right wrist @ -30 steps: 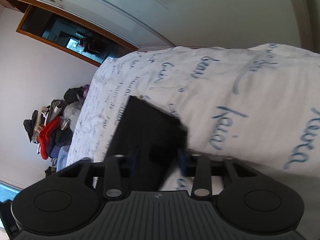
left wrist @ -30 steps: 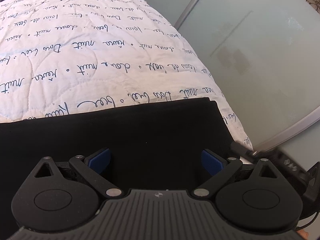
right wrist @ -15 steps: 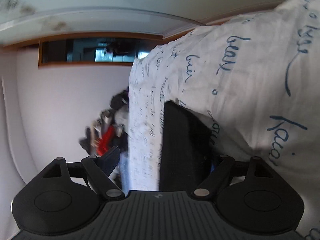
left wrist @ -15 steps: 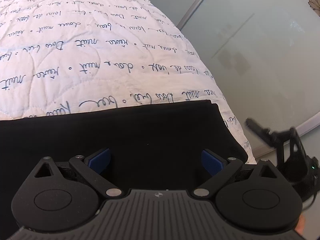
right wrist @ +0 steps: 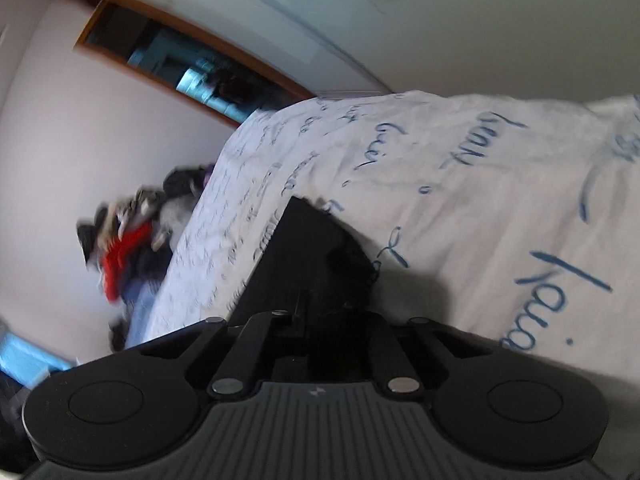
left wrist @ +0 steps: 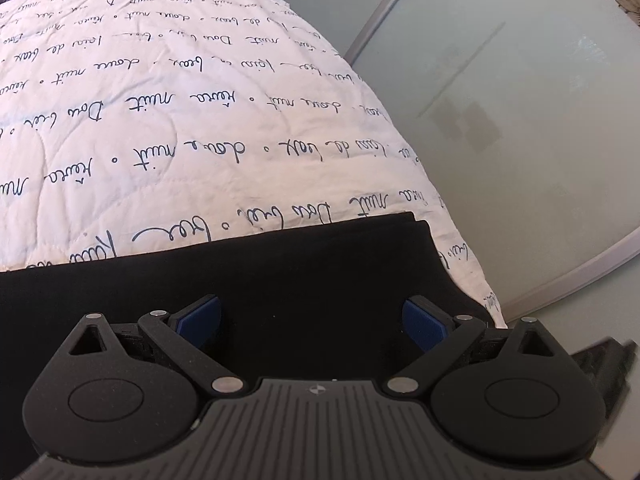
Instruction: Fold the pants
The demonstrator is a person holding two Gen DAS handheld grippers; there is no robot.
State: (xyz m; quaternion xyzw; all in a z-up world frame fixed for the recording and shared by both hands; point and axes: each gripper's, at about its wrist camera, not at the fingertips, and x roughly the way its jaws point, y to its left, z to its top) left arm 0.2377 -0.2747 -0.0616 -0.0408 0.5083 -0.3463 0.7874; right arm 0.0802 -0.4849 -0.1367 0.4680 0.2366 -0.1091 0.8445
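Two grippers at the black pants on the bed.
Our right gripper has just closed on the pants' corner; our left gripper hovers spread above them, their long edge crosswise.

Folded black pants were laid across the bed's script-printed quilt; the left hand-held gripper was held above them, blue pads spread wide.

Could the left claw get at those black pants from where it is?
Probably yes. The left claw hangs open right over the black pants, which lie flat on the lettered bedspread; nothing sits between its blue pads and the cloth.
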